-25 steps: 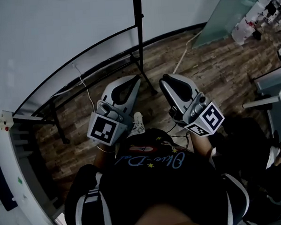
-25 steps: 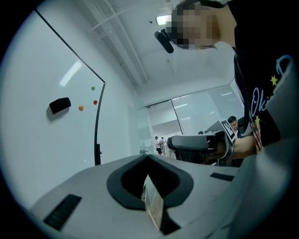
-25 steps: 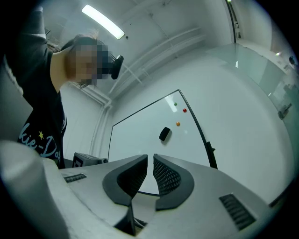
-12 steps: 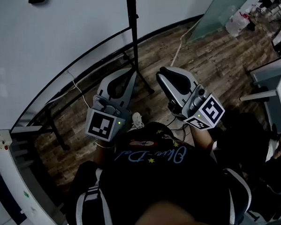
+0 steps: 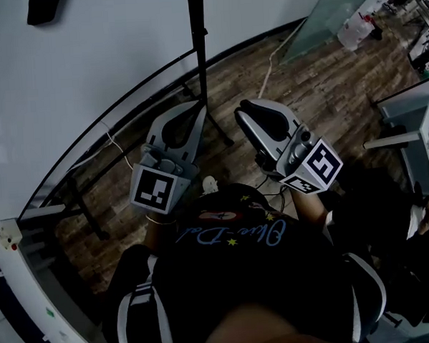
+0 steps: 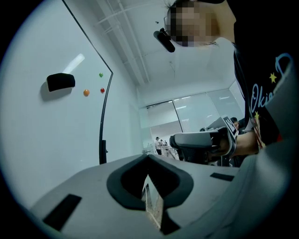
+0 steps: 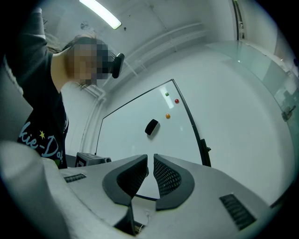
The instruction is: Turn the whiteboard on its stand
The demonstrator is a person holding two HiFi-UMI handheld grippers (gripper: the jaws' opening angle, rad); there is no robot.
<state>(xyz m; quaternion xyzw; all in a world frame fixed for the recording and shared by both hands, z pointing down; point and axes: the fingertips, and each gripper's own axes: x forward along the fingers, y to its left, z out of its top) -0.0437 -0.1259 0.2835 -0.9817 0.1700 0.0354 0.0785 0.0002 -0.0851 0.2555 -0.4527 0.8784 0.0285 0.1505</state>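
The whiteboard (image 5: 87,59) fills the upper left of the head view, white with a thin black frame; a black eraser (image 5: 44,7) sticks to it. Its black stand post (image 5: 197,46) rises just beyond my grippers. My left gripper (image 5: 195,112) points at the foot of the post, jaws shut and empty. To the right of the post, my right gripper (image 5: 243,110) is shut with only a hairline gap and holds nothing. The left gripper view shows the board (image 6: 46,130), the eraser (image 6: 60,81) and my left gripper (image 6: 148,158). The right gripper view shows the board (image 7: 135,126) beyond my right gripper (image 7: 150,158).
The stand's black legs (image 5: 219,127) spread over the wooden floor (image 5: 318,90), where a white cable (image 5: 270,74) runs. A glass panel (image 5: 321,18) leans at the upper right, a grey desk (image 5: 405,121) stands at the right, and a white frame (image 5: 20,285) at the lower left.
The head view has drifted, so the eraser has come into sight at the top left. Both grippers have edged slightly toward the stand post, still empty.
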